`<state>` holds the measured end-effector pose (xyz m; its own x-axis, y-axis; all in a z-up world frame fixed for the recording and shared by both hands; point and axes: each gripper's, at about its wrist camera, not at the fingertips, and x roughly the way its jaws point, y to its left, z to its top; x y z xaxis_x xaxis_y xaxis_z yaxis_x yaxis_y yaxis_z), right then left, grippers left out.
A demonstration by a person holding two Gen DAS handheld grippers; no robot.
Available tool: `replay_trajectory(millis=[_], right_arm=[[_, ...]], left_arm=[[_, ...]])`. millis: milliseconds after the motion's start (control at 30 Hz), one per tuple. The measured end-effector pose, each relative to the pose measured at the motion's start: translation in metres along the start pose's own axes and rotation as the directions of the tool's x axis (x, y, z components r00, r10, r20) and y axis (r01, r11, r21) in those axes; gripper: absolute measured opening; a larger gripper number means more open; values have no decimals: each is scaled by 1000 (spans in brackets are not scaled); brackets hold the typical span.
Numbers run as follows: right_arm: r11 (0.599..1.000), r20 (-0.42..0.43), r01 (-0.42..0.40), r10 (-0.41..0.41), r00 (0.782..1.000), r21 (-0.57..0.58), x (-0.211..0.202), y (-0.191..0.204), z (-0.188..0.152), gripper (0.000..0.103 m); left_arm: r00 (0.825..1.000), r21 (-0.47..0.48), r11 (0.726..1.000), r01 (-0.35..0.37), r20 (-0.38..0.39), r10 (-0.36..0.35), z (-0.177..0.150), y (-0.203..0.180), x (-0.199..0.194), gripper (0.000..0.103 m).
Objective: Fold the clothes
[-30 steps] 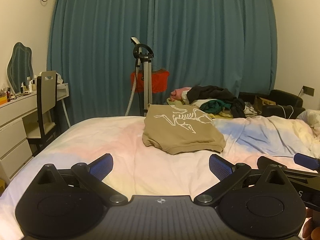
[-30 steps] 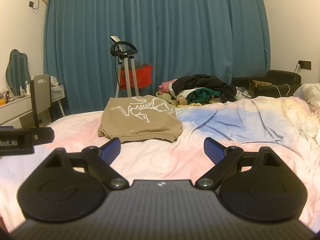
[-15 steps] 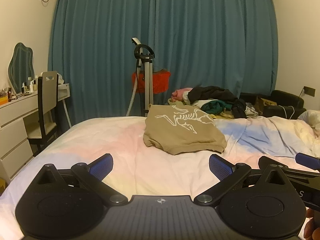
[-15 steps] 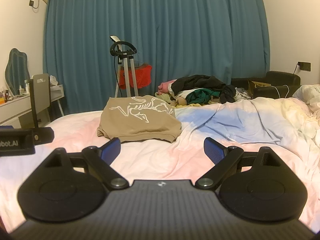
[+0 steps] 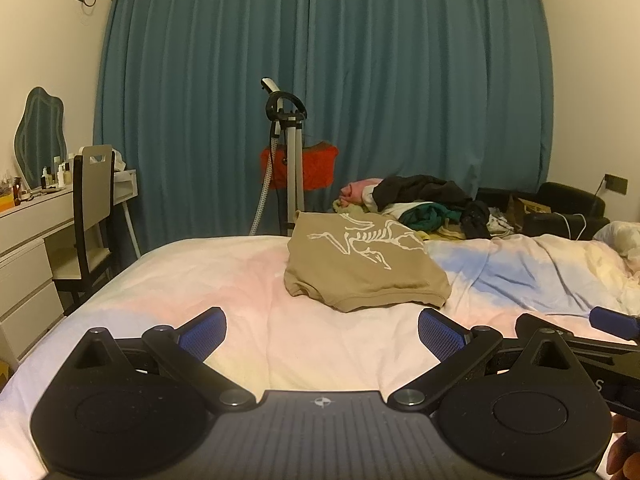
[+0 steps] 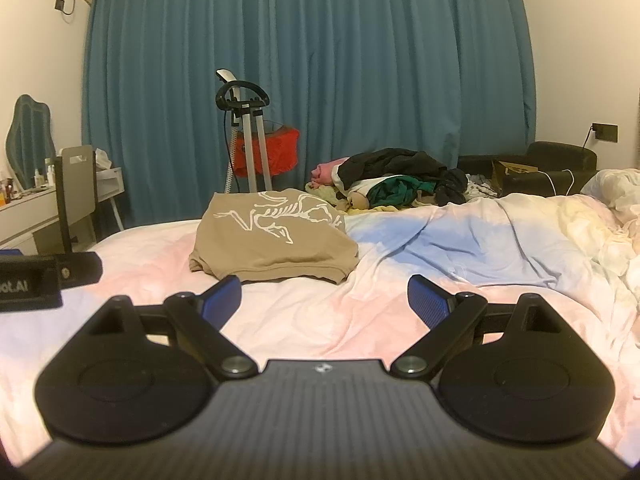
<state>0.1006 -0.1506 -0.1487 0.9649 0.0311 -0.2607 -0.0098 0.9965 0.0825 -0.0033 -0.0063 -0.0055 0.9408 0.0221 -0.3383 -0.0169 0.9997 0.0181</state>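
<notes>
A folded tan sweatshirt (image 5: 364, 268) (image 6: 272, 240) with a white skeleton print lies on the pastel bedspread (image 5: 248, 280) (image 6: 460, 248), toward the far edge. Behind it sits a loose pile of clothes (image 5: 424, 204) (image 6: 396, 182), dark, green, pink and white. My left gripper (image 5: 322, 334) hovers over the near part of the bed, open, nothing between its blue pads. My right gripper (image 6: 324, 300) is beside it, also open and empty, short of the sweatshirt. Each gripper shows at the edge of the other's view.
A garment steamer on a stand (image 5: 290, 160) and a red basket (image 5: 298, 168) stand before the blue curtain. A white dresser (image 5: 28, 248) with a chair (image 5: 90, 220) is at left. A dark armchair (image 5: 560, 210) and rumpled duvet (image 6: 612, 216) are at right.
</notes>
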Motion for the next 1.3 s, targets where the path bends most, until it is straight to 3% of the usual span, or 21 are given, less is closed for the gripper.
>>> replay_trajectory(millis=[433, 1000, 1133, 1200, 1300], right_arm=[[1000, -5, 15, -15, 1000, 27, 0, -6, 0, 91], [996, -67, 22, -17, 998, 88, 10, -14, -5, 91], [994, -90, 26, -16, 996, 108, 16, -17, -7, 91], [991, -110, 34, -20, 994, 126, 20, -20, -9, 91], [985, -137, 46, -23, 990, 166, 29, -27, -12, 92]], left_arm=[[999, -7, 1000, -13, -32, 13, -5, -1, 9, 103], [989, 26, 999, -36, -144, 39, -16, -11, 31, 103], [981, 24, 999, -30, -189, 34, -17, -14, 54, 103], [973, 10, 1000, 11, -231, -8, -14, -15, 86, 103], [952, 71, 997, 2, -305, 20, -12, -21, 147, 103]])
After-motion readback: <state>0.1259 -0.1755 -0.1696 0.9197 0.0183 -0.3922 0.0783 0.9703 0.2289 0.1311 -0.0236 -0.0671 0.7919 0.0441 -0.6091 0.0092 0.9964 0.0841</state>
